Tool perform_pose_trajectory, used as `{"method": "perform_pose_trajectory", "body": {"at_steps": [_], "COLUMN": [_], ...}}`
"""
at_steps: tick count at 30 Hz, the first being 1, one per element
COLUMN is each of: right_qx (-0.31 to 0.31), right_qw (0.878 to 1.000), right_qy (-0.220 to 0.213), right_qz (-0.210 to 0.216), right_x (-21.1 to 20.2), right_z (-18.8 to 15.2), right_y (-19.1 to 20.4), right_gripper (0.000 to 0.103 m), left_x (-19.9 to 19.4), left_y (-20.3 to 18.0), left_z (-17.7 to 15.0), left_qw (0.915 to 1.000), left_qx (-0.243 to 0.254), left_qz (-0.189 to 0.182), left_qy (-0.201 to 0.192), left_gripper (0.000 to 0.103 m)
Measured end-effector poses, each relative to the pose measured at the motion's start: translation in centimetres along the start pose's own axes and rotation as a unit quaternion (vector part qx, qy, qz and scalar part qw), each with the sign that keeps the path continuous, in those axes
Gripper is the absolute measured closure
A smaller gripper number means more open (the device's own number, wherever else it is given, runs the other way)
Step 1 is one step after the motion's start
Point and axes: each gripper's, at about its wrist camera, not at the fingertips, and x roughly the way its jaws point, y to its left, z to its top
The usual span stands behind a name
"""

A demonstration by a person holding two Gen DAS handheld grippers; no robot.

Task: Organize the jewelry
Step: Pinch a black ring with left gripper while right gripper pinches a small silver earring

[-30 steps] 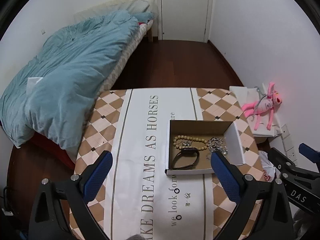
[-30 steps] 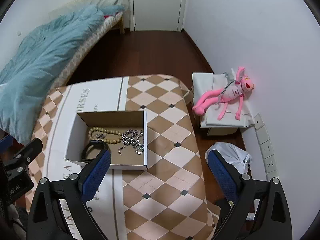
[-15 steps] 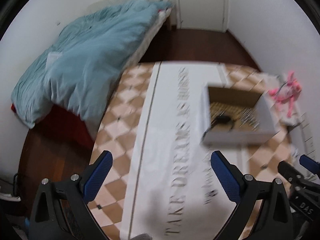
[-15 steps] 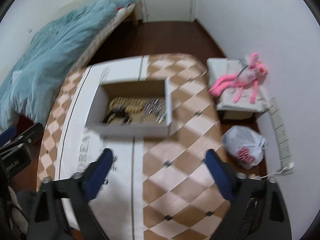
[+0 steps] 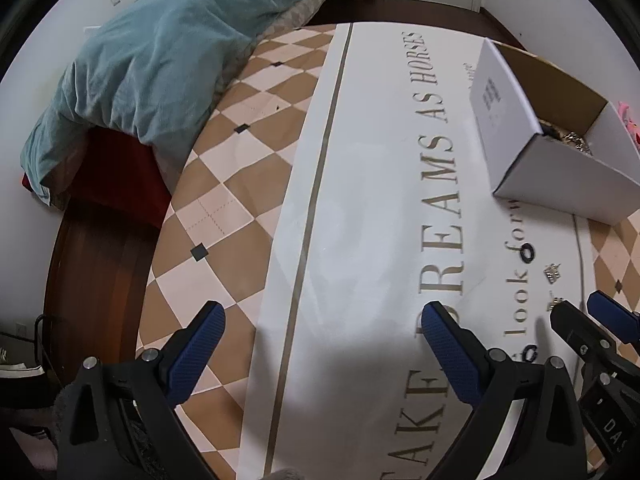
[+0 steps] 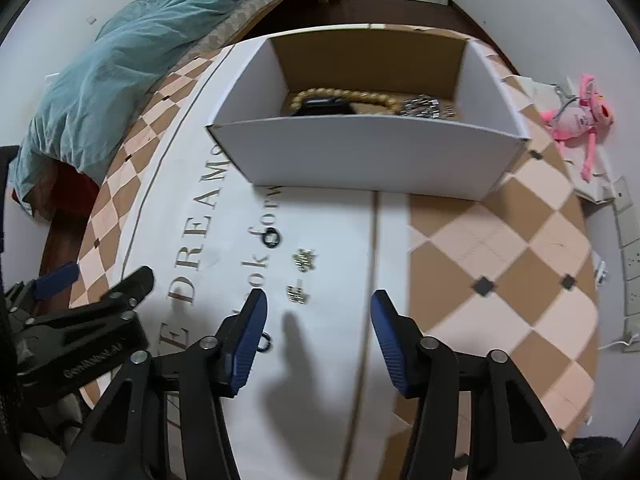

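Note:
An open white cardboard box point(image 6: 372, 160) stands on the table and holds a beaded bracelet point(image 6: 344, 94), a black band point(image 6: 324, 106) and a silver chain point(image 6: 424, 108). In front of it lie a black ring point(image 6: 273, 237), two small silver pieces point(image 6: 303, 259) point(image 6: 296, 295) and a second black ring point(image 6: 265, 343) beside my right gripper's left finger. My right gripper point(image 6: 318, 336) is open and empty, low over the table just behind the nearer silver piece. My left gripper point(image 5: 324, 348) is open and empty over the white cloth, left of the box point(image 5: 536, 128).
The round table point(image 6: 500, 248) has a checkered cover with a white lettered runner. A bed with a teal duvet point(image 5: 160, 52) is at the left. A pink plush toy point(image 6: 576, 116) lies on a low stand at the right. Wall sockets point(image 6: 632, 240) are beyond it.
Both grippers have dropped from high above to close over the table. The right gripper has come down near the loose pieces in front of the box; the left has swung left.

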Motion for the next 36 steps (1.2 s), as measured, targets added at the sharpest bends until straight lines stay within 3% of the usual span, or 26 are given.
{"method": "perform_pose_trajectory", "body": {"at_steps": [3, 6, 10, 14, 25, 32, 34, 36], "right_qx": [-0.010, -0.019, -0.034, -0.022, 0.044, 0.075, 0.079, 0.081], "right_qw": [1.000, 1.000, 0.999, 1.000, 0.998, 0.995, 0.995, 0.995], "right_qy": [0.002, 0.013, 0.005, -0.010, -0.039, -0.031, -0.029, -0.030], "right_qz": [0.000, -0.006, -0.018, -0.011, -0.036, -0.051, -0.053, -0.056], "right_x": [0.5, 1.2, 1.4, 0.4, -4.4, -4.5, -4.3, -4.2], "right_z": [0.0, 0.0, -0.2, -0.4, -2.1, -3.8, -4.2, -4.4], "right_y": [0.9, 1.5, 2.1, 1.2, -6.0, -9.1, -9.3, -9.4], "right_gripper": [0.053, 0.065, 0.095, 0.095, 0.095, 0.095, 0.095, 0.095], "left_x": [0.4, 0.7, 0.6, 0.0, -2.9, -3.2, -3.3, -3.0], "left_y": [0.2, 0.5, 0.5, -0.2, -7.3, -9.7, -10.2, -10.4], "left_z": [-0.1, -0.3, -0.4, -0.4, -3.2, -3.5, -3.7, -3.9], "left_qw": [1.0000, 1.0000, 1.0000, 1.0000, 0.9926, 0.9906, 0.9904, 0.9904], "left_qx": [0.002, 0.001, 0.002, 0.009, 0.053, 0.081, 0.089, 0.092], "left_qz": [0.004, 0.006, 0.006, -0.004, -0.109, -0.109, -0.104, -0.103], "left_qy": [0.003, 0.007, 0.007, 0.001, 0.000, -0.016, -0.017, -0.013], "left_gripper": [0.003, 0.003, 0.003, 0.003, 0.003, 0.016, 0.021, 0.034]}}
